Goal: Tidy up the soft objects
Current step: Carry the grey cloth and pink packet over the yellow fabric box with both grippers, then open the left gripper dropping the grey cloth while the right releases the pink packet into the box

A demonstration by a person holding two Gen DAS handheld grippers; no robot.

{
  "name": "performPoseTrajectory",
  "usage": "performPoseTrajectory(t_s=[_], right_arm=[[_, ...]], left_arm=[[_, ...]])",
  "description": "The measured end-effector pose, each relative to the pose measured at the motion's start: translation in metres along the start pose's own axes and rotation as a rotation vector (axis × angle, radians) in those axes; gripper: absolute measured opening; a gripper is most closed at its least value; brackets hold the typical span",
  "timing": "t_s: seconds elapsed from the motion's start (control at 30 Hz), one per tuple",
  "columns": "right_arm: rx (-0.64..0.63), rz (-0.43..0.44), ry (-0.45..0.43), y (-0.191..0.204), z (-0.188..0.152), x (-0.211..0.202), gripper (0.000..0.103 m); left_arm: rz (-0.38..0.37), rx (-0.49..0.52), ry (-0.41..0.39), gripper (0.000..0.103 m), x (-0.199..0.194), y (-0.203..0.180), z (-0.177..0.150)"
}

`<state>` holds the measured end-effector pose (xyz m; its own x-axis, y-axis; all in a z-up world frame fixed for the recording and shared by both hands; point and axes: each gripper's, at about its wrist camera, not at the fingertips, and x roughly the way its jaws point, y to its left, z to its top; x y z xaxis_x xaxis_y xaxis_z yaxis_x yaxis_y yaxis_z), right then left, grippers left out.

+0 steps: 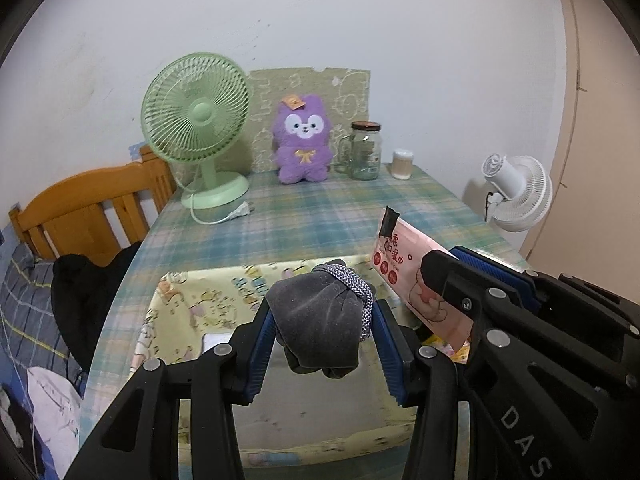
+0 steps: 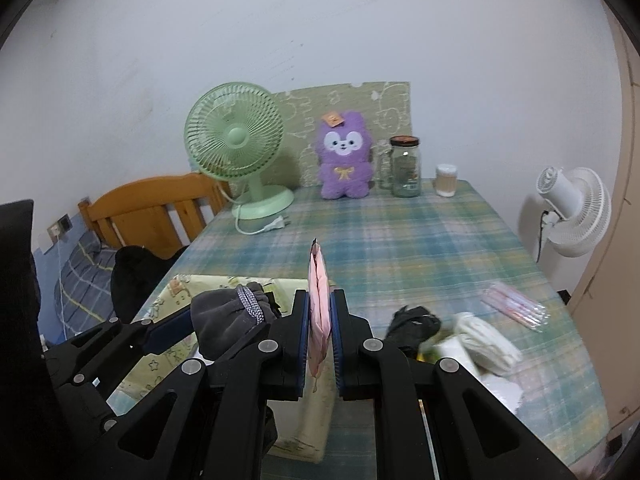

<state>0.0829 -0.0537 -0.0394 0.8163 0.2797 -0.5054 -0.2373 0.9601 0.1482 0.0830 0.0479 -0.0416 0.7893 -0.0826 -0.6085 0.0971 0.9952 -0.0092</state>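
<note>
My left gripper (image 1: 323,314) is shut on a grey velvet drawstring pouch (image 1: 320,316) and holds it above a yellow cartoon-print fabric box (image 1: 192,300). The pouch also shows in the right wrist view (image 2: 228,320). My right gripper (image 2: 320,314) is shut on a pink wet-wipes pack (image 2: 318,300), held on edge just right of the box (image 2: 160,360). The pack shows in the left wrist view (image 1: 404,264), beside the pouch. A purple plush toy (image 1: 303,140) sits at the far side of the table.
A green desk fan (image 1: 198,120), a glass jar (image 1: 365,151) and a small cup (image 1: 402,164) stand at the back. A black item (image 2: 412,322), white soft things (image 2: 484,340) and a clear packet (image 2: 516,304) lie to the right. A white fan (image 2: 572,212) stands off the table.
</note>
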Motion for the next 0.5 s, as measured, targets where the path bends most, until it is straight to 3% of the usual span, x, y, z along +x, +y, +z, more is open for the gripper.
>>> performPoseTrajectory(t_s=[0.5], right_arm=[[0.017,0.039,0.133,0.020,-0.022,0.058,0.014]], left_arm=[[0.040,-0.042,0.131,0.049,0.039,0.033,-0.026]])
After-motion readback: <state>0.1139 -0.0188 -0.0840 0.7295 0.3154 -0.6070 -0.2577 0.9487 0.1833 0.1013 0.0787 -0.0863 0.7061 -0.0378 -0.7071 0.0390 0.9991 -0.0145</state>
